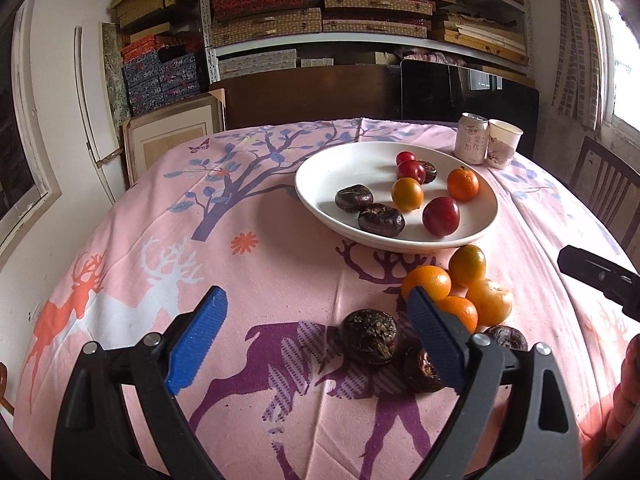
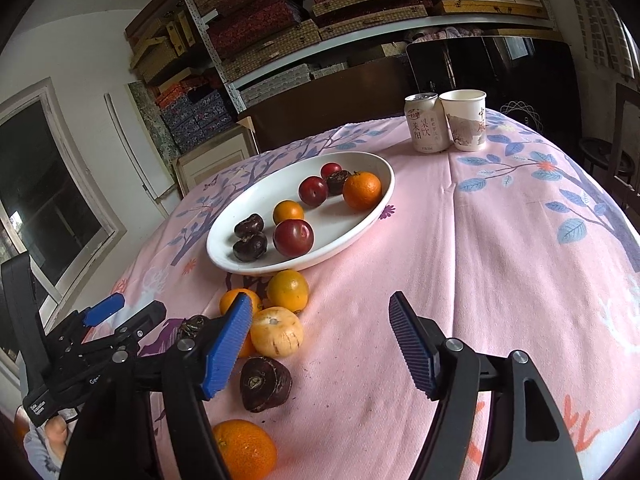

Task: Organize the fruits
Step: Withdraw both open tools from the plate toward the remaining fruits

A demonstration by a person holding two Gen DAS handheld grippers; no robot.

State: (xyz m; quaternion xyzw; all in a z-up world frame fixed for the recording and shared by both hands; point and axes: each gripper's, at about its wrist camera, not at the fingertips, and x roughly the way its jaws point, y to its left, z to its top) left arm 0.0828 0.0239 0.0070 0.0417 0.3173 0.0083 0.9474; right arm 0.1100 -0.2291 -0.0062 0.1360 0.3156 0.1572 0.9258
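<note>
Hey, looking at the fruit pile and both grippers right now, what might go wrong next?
1. The loose oranges and water chestnuts lie bunched and touching beside the plate; grabbing one may nudge neighbours into rolling across the tablecloth.
2. The left gripper and right gripper, jaws open, face the same pile and might collide.
3. The plate already holds round plums; a dropped fruit could knock them around.

The left hand-held gripper [image 1: 316, 344] has black plastic arms with triangular cut-outs, silver pivot screws and ribbed blue pads [image 1: 198, 340]; the right hand-held gripper [image 2: 320, 346] matches it; white lettering marks the left one's black body; a grey cuff covers the wrist.
</note>
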